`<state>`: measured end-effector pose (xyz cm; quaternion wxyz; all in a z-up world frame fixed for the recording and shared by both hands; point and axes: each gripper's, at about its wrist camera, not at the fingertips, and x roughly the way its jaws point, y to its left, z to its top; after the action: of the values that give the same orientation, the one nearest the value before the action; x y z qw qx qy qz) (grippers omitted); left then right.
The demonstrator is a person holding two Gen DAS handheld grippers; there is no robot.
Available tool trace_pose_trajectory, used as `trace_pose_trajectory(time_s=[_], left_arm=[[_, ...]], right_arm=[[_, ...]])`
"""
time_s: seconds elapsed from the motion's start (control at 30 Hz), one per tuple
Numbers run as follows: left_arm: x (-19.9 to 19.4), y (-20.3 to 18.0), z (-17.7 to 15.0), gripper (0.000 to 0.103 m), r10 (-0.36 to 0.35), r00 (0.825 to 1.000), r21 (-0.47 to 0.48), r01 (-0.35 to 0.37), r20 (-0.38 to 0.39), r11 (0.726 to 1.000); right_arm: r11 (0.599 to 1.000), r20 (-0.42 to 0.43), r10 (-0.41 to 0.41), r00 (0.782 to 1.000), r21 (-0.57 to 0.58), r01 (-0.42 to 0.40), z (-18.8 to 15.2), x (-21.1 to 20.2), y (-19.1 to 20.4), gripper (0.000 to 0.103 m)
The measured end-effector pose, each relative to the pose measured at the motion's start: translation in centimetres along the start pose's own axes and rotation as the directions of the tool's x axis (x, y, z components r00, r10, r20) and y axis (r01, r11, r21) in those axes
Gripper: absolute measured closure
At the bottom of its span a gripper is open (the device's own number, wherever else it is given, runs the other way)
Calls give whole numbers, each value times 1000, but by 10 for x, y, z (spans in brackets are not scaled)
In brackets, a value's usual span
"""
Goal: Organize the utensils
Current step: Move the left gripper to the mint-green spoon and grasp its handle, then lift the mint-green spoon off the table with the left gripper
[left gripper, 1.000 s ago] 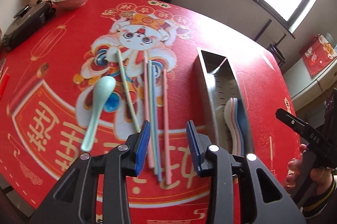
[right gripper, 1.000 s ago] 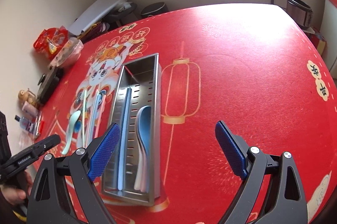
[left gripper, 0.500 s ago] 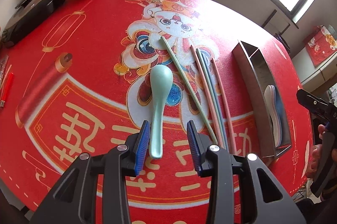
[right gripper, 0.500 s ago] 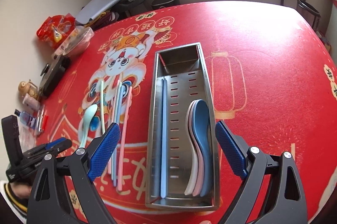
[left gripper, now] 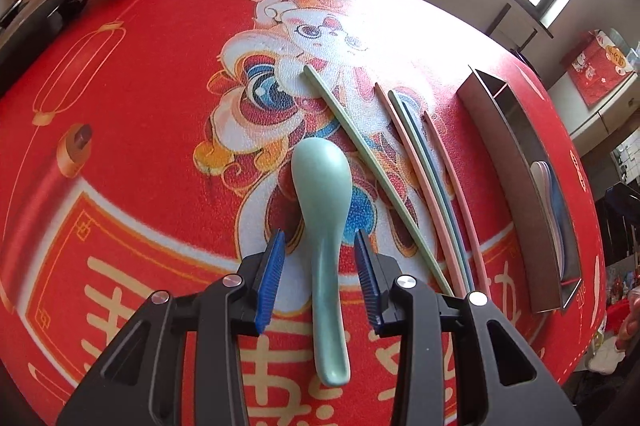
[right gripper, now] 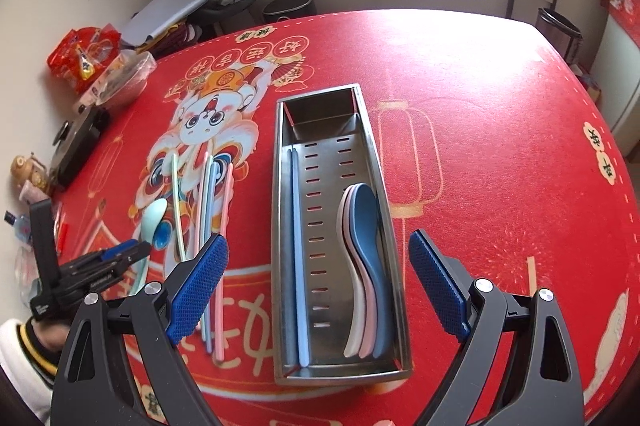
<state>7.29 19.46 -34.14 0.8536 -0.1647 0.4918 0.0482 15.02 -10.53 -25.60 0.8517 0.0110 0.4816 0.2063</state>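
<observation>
1. The left gripper is hanging over the table with its jaws partly spread, 1 pad on each side of the spoon. Neither pad is touching the spoon yet, so nothing is being held.

2. The spoon is lying flat on the red cloth, its handle running back between the pads toward the camera and its bowl pointing away. Its long axis is running along the gripper's pointing line, so a squeeze would be landing across the narrow neck.

3. Just to the spoon's right, 5 chopsticks are lying loose on the cloth, roughly parallel, the green one slanting nearest the spoon's bowl.

4. Farther right, the tray is sitting well apart from the spoon, already holding 3 stacked spoons along 1 side and a blue chopstick along the other.

5. The right gripper is hovering wide open above the tray's near end, gripping nothing. The left gripper is clearly the nearer one to the loose spoon.

6. Against the frame from 1 second ago, the left gripper is now lower and shifted left: then its pads were framing the chopsticks with the spoon off to the left, and now they are straddling the spoon's neck. The right view has swung from bare cloth to centring on the tray.
</observation>
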Motion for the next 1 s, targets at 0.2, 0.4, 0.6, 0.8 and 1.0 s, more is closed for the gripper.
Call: trace_pose_trajectory(time_s=[0.2, 0.4, 0.6, 0.8, 1.0], left_arm=[[5, 0, 6, 84, -20, 1000, 2, 20, -1, 1000], [-1, -11, 10, 92, -20, 1000, 26, 20, -8, 999], [-5, -38, 10, 93, -61, 998, 83, 63, -26, 995], [-2, -43, 9, 86, -42, 999, 78, 45, -33, 996], [-16, -34, 5, 71, -43, 999, 76, 44, -21, 996]], right_arm=[[999, 5, -15, 1000, 30, 15, 0, -2, -6, 15], [1000, 9, -3, 1000, 28, 3, 4, -1, -5, 15], [999, 2, 6, 1000, 45, -6, 6, 4, -11, 15], [999, -1, 19, 1000, 41, -19, 9, 7, -13, 15], [999, -8, 32, 999, 41, -32, 12, 11, -14, 15]])
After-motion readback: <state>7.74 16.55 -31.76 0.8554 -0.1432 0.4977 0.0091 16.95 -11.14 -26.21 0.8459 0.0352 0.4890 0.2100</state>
